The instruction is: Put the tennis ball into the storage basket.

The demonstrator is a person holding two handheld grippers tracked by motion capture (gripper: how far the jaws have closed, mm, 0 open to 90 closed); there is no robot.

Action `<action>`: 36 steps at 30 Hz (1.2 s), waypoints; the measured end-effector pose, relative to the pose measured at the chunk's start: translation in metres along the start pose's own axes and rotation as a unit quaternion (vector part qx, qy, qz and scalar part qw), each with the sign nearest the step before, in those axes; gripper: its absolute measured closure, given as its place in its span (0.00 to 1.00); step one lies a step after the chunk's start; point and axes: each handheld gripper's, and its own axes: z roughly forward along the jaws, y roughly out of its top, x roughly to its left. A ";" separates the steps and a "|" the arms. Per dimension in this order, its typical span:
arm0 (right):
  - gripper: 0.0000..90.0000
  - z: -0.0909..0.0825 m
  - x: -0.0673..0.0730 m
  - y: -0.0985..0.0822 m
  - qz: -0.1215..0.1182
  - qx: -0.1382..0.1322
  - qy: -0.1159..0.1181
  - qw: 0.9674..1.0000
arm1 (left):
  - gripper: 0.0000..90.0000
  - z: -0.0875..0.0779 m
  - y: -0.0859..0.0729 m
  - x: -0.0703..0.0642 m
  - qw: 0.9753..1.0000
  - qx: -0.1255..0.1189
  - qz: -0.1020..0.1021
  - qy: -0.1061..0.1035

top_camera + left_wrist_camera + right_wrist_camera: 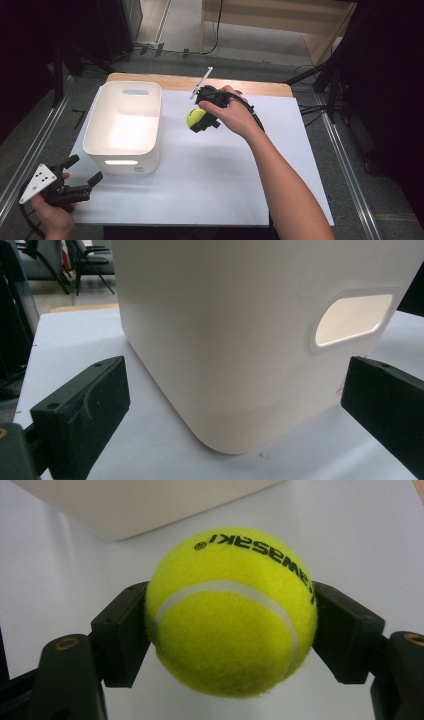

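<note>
A yellow tennis ball (195, 118) hangs above the white table sheet, just right of the white bin (125, 125). My right gripper (201, 120) is shut on it; in the right gripper view both black pads press the sides of the ball (231, 612). My left gripper (82, 172) rests at the table's near left corner, open, with nothing between its fingers. In the left gripper view its jaws stand wide apart, facing the bin's near corner (235, 390) and its handle slot (352, 320).
The white sheet (220, 170) covers the table, wide and bare to the right of and in front of the bin. A wooden edge (260, 87) shows at the back. Metal rails (345, 165) run along both sides of the table.
</note>
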 end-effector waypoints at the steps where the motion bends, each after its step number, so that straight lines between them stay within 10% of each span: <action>1: 0.25 0.000 0.001 0.001 -0.002 0.001 -0.001 1.000 | 0.00 0.000 0.000 0.000 1.000 0.000 0.000 0.000; 36: 0.25 0.000 0.022 0.050 -0.040 -0.008 0.015 0.999 | 0.00 0.000 0.000 0.000 1.000 0.000 -0.001 -0.004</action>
